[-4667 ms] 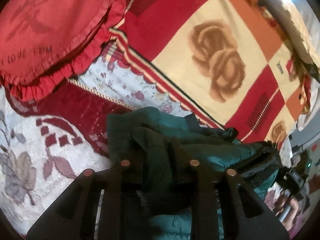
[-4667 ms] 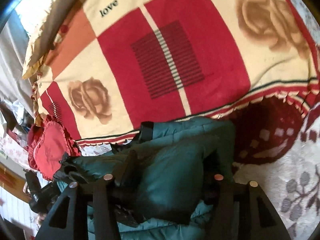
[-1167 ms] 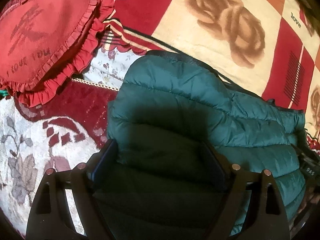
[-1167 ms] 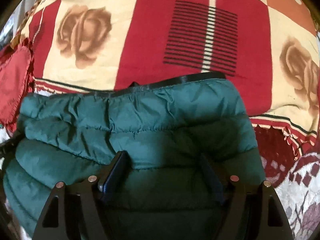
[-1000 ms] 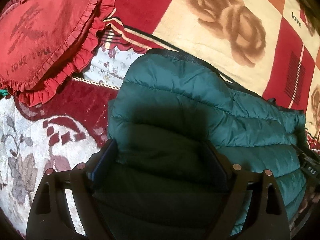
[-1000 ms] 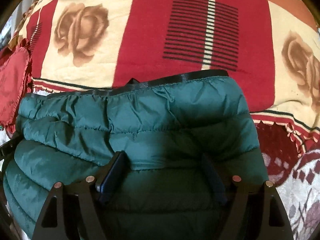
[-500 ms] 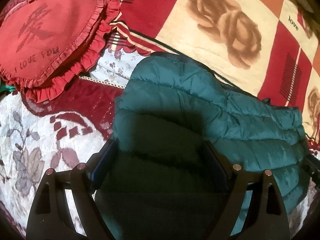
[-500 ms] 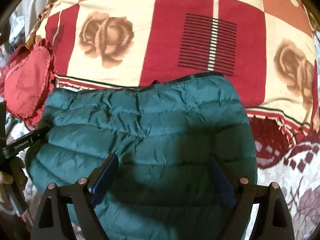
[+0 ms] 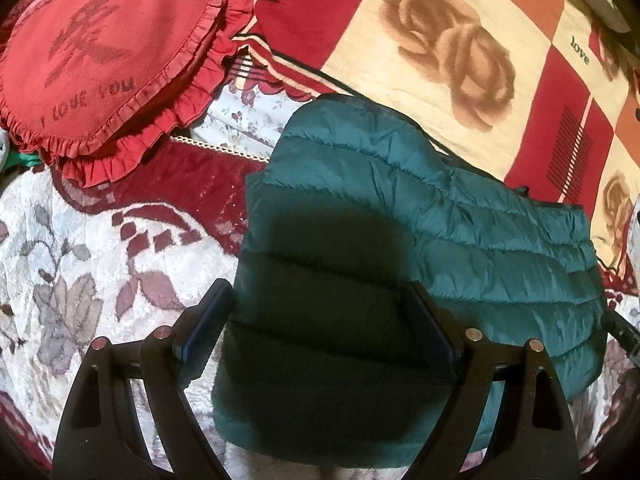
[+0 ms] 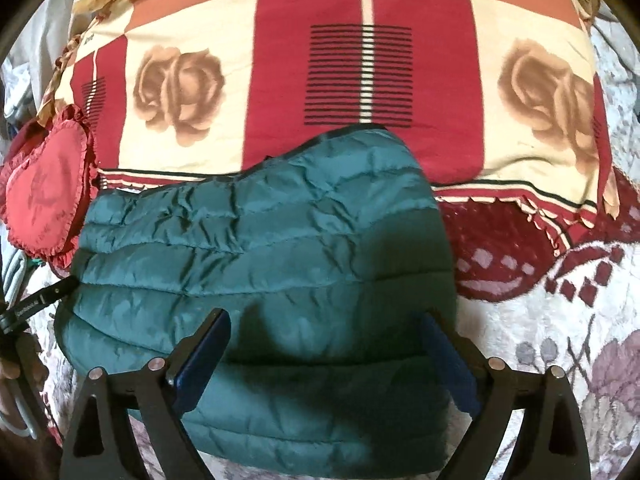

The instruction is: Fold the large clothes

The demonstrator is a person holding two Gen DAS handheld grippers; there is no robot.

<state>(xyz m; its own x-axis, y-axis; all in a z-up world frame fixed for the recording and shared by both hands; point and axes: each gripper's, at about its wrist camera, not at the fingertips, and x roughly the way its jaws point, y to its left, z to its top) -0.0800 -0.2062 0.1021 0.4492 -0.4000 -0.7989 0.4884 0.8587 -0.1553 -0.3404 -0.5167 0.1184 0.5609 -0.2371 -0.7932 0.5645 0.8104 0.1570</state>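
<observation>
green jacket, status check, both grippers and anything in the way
Left gripper open, right gripper open, both over the jacket. Green jacket lies folded flat on the bed. Heart pillow beside it, apart, not obstructing.

The folded jacket (image 9: 420,248) lies on the bedspread (image 9: 80,280). Its far edge overlaps the blanket (image 9: 440,20) behind it. The heart cushion (image 9: 104,56) rests to its left, apart. Both tongs, left (image 9: 320,320) and right (image 10: 326,344), are positioned over its near part.

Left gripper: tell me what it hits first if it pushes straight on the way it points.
Probably the green puffer jacket: the open left gripper hangs over it, jaws spread, not gripping. Depth is unclear.
</observation>
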